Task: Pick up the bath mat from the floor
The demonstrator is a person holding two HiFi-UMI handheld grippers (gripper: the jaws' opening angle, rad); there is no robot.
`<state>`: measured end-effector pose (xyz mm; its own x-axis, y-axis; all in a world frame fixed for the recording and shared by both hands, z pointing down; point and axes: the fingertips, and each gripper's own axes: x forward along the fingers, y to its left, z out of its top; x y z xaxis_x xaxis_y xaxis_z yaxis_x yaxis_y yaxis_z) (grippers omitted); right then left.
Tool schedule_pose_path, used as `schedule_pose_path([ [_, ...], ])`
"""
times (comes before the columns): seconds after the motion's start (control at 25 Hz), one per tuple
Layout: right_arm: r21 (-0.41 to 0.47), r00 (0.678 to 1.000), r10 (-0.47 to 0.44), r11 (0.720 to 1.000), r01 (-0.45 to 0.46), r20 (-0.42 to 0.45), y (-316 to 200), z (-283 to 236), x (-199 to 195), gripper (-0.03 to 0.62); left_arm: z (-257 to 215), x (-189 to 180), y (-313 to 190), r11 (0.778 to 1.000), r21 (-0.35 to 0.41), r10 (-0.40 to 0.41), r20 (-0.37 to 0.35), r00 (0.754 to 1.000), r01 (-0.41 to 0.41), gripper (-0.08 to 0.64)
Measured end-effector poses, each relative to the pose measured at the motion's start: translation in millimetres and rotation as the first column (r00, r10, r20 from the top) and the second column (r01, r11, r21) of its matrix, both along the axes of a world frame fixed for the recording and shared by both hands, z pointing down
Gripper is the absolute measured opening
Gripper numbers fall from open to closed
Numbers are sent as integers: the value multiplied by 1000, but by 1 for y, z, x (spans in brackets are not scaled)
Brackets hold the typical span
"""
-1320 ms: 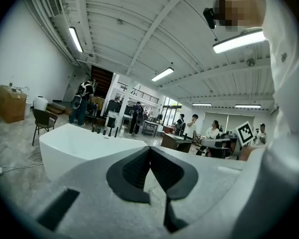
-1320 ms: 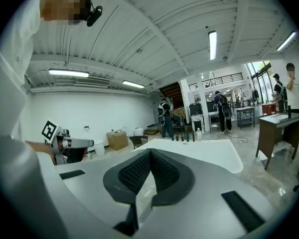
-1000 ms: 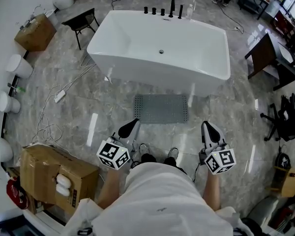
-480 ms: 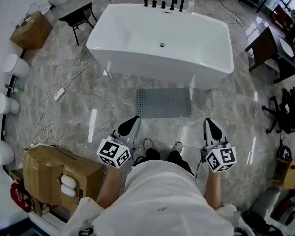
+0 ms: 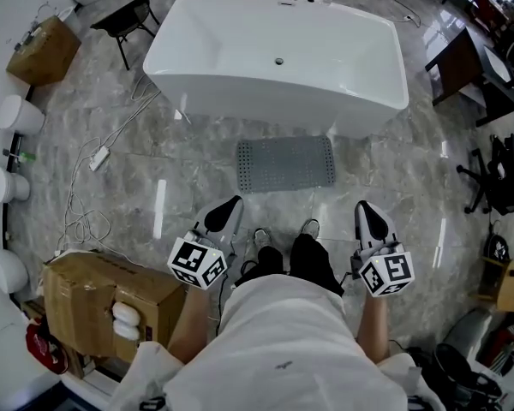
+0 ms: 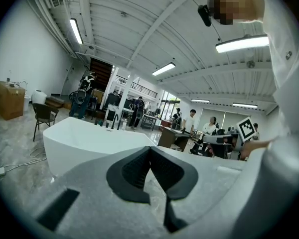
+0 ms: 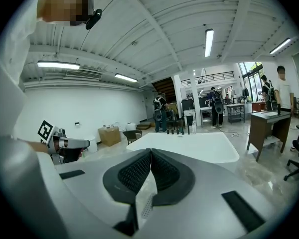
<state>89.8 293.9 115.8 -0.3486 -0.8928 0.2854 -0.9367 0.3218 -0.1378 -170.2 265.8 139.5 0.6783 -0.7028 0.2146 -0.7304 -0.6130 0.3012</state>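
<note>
A grey perforated bath mat (image 5: 285, 163) lies flat on the marble floor just in front of the white bathtub (image 5: 274, 58). My left gripper (image 5: 225, 213) is held near my waist, short of the mat's near left corner, jaws shut and empty. At the same height on the other side, my right gripper (image 5: 369, 219) is shut with nothing in it, short of the mat's near right corner. In the left gripper view the shut gripper (image 6: 150, 151) points level over the bathtub (image 6: 89, 141). In the right gripper view the gripper (image 7: 150, 153) faces the tub (image 7: 189, 146); the mat is hidden in both.
A cardboard box (image 5: 98, 302) stands at my left. A white cable (image 5: 98, 178) trails across the floor left of the mat. A black chair (image 5: 124, 20) stands far left, dark tables (image 5: 463, 67) and an office chair (image 5: 505, 178) at right. People stand in the background.
I have stepped forward: the tub and mat have slid nearer in the head view. Both grippers keep their pose and stay shut.
</note>
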Motion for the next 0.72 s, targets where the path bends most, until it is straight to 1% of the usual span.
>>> schedule_pose_path([
  [0.12, -13, 1000, 1, 1000, -1, 1, -3, 4, 2, 9, 4, 2, -1, 1000, -18, -1, -1, 1000, 1, 12],
  [0.32, -26, 1000, -16, 1000, 16, 0, -23, 12, 14, 9, 8, 14, -15, 999, -30, -14, 12, 1000, 14, 12],
  [0.52, -16, 999, -43, 999, 43, 13, -55, 11, 27, 8, 2, 22, -40, 998, -27, -54, 24, 998, 55, 12],
  [0.72, 12, 997, -69, 998, 69, 21, -95, 5, 50, 9, -6, 44, -75, 996, -13, -83, 41, 996, 84, 12],
])
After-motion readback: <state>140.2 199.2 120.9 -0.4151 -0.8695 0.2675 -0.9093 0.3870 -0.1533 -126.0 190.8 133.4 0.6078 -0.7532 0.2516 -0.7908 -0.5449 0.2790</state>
